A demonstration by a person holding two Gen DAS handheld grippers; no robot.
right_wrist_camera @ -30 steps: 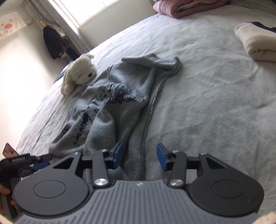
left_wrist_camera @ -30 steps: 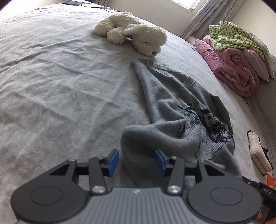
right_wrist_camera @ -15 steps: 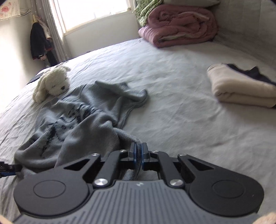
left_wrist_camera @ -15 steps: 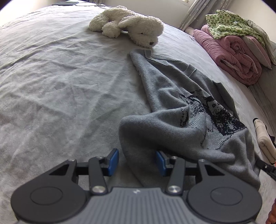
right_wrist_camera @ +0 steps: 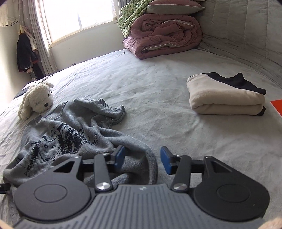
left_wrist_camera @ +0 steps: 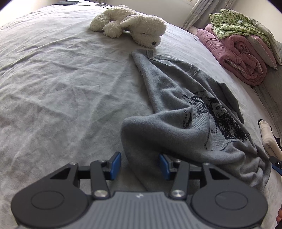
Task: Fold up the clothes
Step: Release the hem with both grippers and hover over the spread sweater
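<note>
A grey knit sweater (left_wrist_camera: 178, 105) bearing a dark navy woven motif lies on a pale grey bedsheet (left_wrist_camera: 61, 84) beside a cream-white plush dog (left_wrist_camera: 134, 28) (black nose and eyes). A dusty-pink quilt (right_wrist_camera: 164, 35) carries a green-and-white patterned cloth (right_wrist_camera: 130, 15); a cream garment (right_wrist_camera: 223, 98) is folded with black. Gripper pads (right_wrist_camera: 119, 156) are blue on black arms.

Grey-sheeted bed (right_wrist_camera: 158, 79) beneath bright curtained window (right_wrist_camera: 79, 15)
</note>
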